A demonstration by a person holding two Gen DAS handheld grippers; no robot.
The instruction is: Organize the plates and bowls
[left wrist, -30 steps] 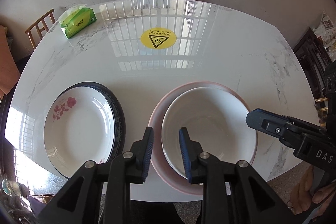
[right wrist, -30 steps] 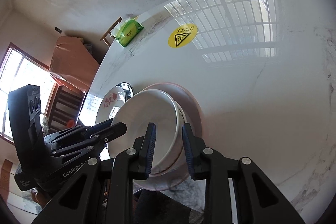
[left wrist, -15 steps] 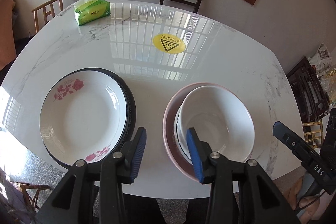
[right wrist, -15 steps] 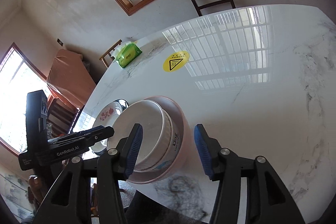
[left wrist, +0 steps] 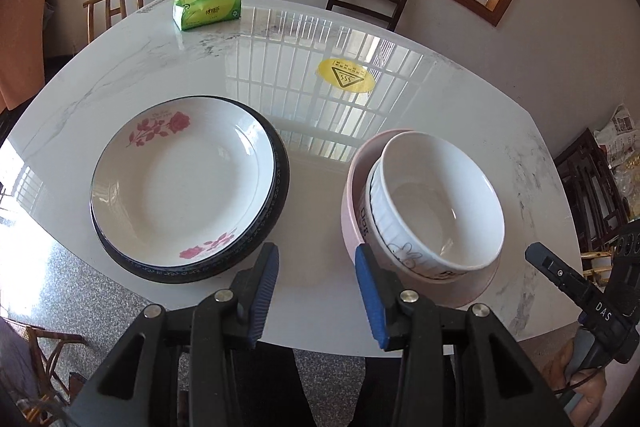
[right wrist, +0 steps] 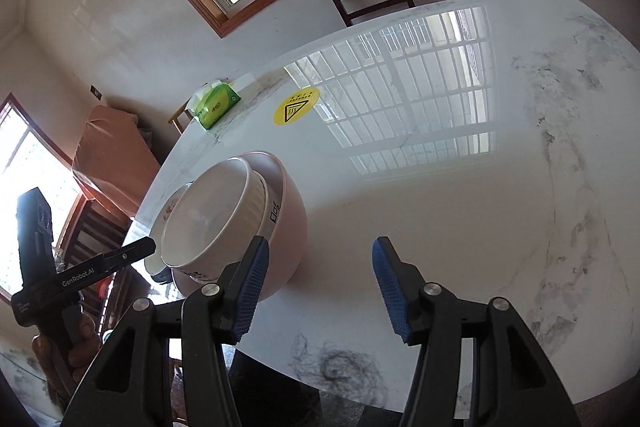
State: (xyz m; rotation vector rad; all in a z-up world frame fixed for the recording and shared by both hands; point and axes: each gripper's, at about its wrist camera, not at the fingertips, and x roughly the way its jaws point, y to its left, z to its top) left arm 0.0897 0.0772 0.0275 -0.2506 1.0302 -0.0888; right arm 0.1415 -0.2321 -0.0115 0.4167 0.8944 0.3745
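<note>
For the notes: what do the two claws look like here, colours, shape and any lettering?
Both are black plastic. The left claw and right claw each have two angular fingers with ribbed blue pads and silver pivot screws. Seen side-on, the left claw's body reads "GenRobot.AI"; the right one shows "DAS". A thin cable hangs below the right one.

left tool [left wrist: 316,287] opened, right tool [right wrist: 320,283] opened, both withdrawn

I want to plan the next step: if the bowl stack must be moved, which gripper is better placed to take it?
Probably left. The left gripper, open, has one finger beside the pink bowl; the right gripper, open, faces bare table.
</note>
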